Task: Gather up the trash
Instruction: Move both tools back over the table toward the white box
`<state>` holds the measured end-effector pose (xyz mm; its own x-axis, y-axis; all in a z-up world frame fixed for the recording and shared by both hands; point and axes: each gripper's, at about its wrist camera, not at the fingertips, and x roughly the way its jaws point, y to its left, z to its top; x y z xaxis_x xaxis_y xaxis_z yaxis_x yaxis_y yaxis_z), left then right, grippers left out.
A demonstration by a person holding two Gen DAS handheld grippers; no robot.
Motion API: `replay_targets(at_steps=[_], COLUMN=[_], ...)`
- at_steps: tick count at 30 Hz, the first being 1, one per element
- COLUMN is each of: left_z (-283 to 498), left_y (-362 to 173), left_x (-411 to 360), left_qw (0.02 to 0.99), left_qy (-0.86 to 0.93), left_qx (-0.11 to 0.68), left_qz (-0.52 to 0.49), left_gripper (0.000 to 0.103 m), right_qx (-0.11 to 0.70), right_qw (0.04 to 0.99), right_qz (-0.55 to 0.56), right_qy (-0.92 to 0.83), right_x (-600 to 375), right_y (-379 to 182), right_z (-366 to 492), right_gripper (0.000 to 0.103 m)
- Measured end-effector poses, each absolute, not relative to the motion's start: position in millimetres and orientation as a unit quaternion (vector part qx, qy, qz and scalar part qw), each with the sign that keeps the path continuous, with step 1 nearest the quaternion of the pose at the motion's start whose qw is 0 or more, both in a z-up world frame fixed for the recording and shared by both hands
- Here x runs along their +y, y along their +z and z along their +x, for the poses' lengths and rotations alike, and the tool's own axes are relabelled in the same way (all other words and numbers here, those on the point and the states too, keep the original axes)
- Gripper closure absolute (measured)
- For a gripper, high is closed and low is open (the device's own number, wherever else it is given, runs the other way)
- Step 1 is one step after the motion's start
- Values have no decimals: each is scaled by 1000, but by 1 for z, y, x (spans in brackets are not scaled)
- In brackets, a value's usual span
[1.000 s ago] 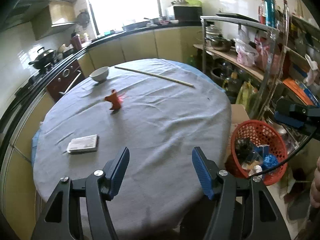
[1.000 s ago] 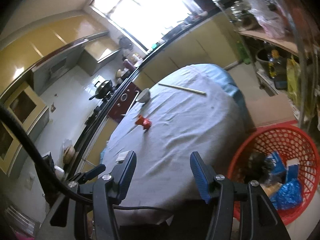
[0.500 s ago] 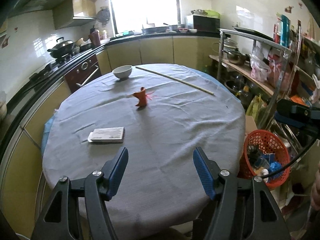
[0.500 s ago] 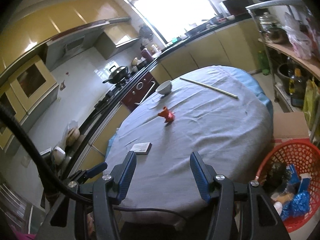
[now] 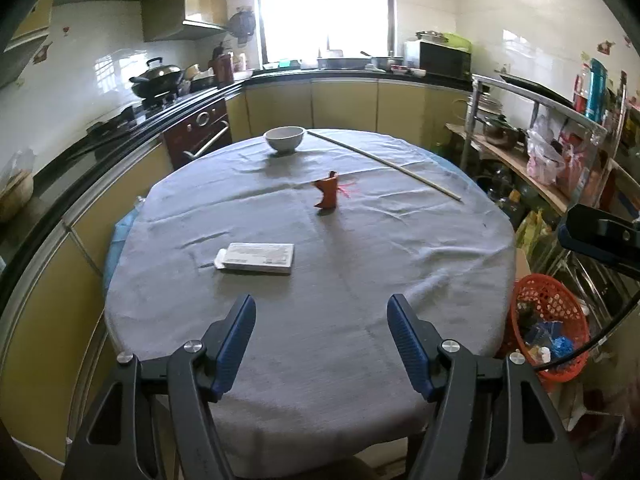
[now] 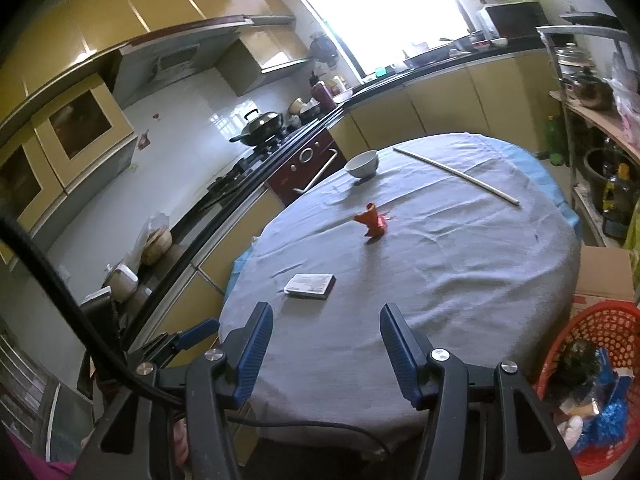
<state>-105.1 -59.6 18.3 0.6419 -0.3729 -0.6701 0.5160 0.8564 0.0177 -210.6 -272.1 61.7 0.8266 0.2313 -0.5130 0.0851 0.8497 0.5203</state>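
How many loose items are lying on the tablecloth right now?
4. A bowl at the far edge, a long stick far right, a red wrapper near the centre, and a flat white box near left. Nothing looks hidden.

Matt grey cloth table [image 5: 320,320] (wrinkled); glossy wall tiles [image 5: 500,12].
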Motion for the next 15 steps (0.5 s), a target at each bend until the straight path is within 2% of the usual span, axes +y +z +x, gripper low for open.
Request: replay_targets(at_steps=[15], left_z=[-91], left_y=[9], left_x=[-17], left_qw=[906], left_qy=[-211], left_qx=[355], left_qz=[89], left_gripper=[34], right_qx=[319], right_qw=[910], right_qz=[253], right_qy=[75], right_x=[-231], right_y=[49], right_z=[-178], right_gripper=[43])
